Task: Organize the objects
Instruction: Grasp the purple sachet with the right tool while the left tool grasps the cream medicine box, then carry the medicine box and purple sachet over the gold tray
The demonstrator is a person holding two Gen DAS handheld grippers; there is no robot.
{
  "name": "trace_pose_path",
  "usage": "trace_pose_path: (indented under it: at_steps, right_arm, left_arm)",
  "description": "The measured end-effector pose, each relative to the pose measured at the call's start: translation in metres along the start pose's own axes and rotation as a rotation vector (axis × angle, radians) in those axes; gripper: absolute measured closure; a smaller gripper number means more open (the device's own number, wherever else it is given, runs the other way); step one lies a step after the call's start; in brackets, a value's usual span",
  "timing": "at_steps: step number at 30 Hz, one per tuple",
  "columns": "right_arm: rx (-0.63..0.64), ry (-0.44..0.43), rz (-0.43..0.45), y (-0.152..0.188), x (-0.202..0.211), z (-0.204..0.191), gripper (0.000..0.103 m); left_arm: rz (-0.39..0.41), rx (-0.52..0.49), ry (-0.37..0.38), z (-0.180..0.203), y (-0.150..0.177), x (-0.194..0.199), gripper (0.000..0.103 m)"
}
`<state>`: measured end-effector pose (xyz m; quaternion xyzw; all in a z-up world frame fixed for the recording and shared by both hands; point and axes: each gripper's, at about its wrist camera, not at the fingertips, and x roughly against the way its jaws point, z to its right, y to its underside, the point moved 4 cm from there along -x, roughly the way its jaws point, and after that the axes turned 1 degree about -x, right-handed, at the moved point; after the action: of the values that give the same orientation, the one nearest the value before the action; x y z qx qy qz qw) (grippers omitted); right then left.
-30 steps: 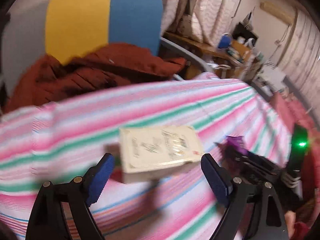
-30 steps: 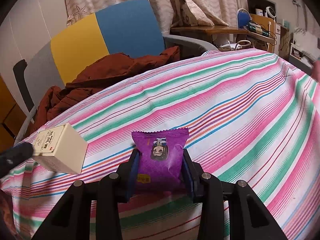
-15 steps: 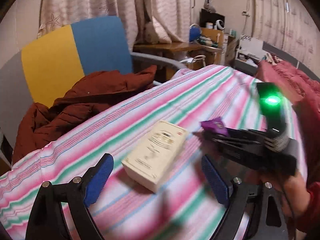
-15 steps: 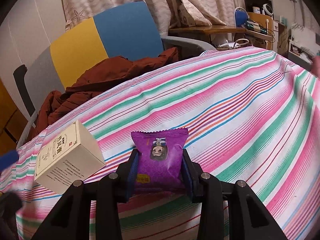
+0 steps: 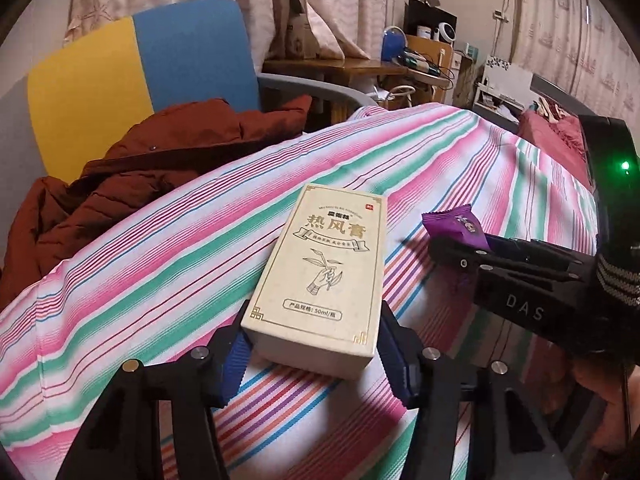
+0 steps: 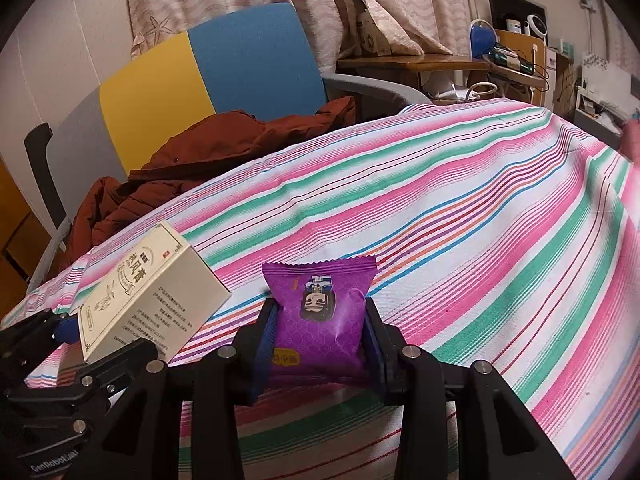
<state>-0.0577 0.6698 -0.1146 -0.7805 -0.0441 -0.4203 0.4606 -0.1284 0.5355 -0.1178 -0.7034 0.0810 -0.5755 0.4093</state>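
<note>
A cream box (image 5: 324, 272) with printed characters lies on the striped cloth (image 5: 160, 264). My left gripper (image 5: 312, 356) is closing on the box's near end, with its blue pads (image 5: 234, 354) against both long sides. The right wrist view shows the same box (image 6: 148, 296) at lower left with the left gripper (image 6: 100, 340) around it. A purple snack packet (image 6: 320, 304) is pinched between the pads of my right gripper (image 6: 320, 336), just above the cloth. From the left wrist, that right gripper (image 5: 460, 248) and the packet (image 5: 456, 224) sit to the right of the box.
Behind the cloth-covered surface stands a yellow and blue chair (image 5: 140, 92) with a brown jacket (image 5: 160, 168) heaped on it. A cluttered wooden desk (image 5: 360, 68) and curtains are at the back. Red bedding (image 5: 556, 132) lies far right.
The left gripper moved in over the box and its jaws came together from wide apart onto the box's sides. The right gripper kept still with the purple packet.
</note>
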Motion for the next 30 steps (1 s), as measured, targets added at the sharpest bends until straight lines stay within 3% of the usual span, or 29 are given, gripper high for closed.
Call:
trace_pose_path:
  at_steps: [9, 22, 30]
  right_arm:
    - [0.032, 0.015, 0.008, 0.001, 0.002, -0.005, 0.063]
    - [0.125, 0.007, 0.064, 0.015, 0.033, -0.031, 0.064]
    - [0.131, -0.046, 0.058, 0.048, 0.066, -0.048, 0.064]
  left_arm:
    - [0.048, 0.054, -0.046, -0.007, 0.022, 0.027, 0.049]
    - [0.143, 0.153, -0.109, -0.009, 0.086, 0.094, 0.049]
    - [0.220, 0.106, -0.129, 0.015, 0.109, 0.131, 0.049]
